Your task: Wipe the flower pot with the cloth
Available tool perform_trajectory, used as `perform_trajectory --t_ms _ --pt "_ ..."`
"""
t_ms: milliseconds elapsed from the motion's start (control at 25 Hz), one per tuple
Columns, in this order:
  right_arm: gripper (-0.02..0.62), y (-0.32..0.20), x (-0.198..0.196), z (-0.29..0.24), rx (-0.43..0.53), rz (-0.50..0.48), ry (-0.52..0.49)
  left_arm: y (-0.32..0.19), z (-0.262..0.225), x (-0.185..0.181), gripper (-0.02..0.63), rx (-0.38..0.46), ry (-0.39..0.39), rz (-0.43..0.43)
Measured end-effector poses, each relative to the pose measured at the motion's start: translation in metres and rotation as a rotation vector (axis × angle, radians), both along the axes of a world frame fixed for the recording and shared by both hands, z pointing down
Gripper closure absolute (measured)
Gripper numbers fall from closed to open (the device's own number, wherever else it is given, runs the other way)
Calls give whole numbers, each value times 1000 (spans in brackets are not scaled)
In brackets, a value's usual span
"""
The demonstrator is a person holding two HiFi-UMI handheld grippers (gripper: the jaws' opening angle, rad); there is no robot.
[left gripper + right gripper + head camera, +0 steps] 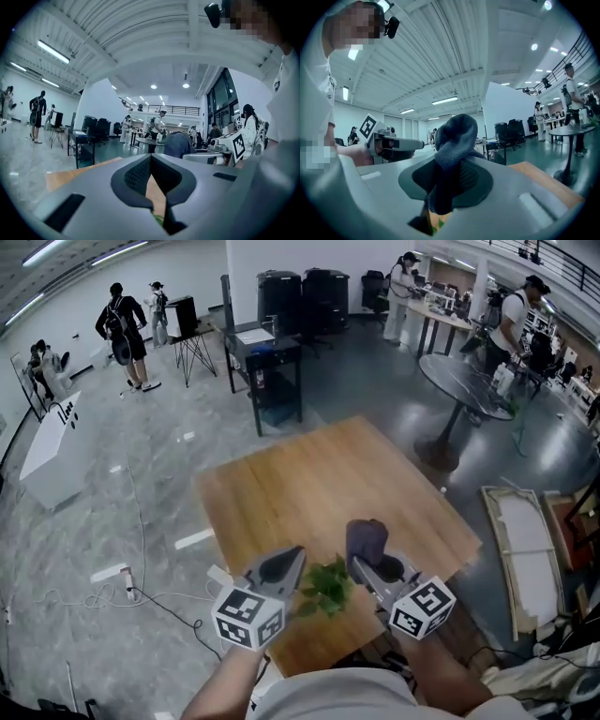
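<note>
Well, both grippers are up near the holder's chest, pointing about level, side by side, high over the table [319, 474]. The left gripper [292, 559] has its jaws pressed together on nothing that I can see. The right gripper [367, 563] is clamped on the cloth [366, 535], a dark bunch sticking out past its tips. Between and below them show green leaves [326, 589] — the pot itself is hidden under them, standing, I judge, near the table's close edge. The next move hangs on that: the pot lies down and a little left of the cloth, likely upright, so the right hand is the one to drop and sweep round its side. Farther off, people [122, 324] stand about the hall.
</note>
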State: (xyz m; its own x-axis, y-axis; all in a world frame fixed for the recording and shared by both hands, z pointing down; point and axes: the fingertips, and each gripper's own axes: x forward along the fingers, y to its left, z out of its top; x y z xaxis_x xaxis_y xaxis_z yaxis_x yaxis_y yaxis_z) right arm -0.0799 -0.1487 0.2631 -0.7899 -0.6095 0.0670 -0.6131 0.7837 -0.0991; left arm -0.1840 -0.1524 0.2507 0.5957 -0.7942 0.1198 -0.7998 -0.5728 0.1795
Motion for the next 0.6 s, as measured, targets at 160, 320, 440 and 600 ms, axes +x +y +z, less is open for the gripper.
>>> perform_trajectory --t_ms 160,320,440,600 --pt "532 15 -11 -14 24 -8 -10 13 -16 -7 600 36 -6 -16" --pt "532 22 -14 -27 41 -6 -18 18 -21 -4 600 33 4 2" --pt "532 25 -11 -31 55 -1 -15 21 -22 -1 600 35 6 5" --pt "532 27 -3 -34 53 9 -21 25 -25 7 600 37 15 20"
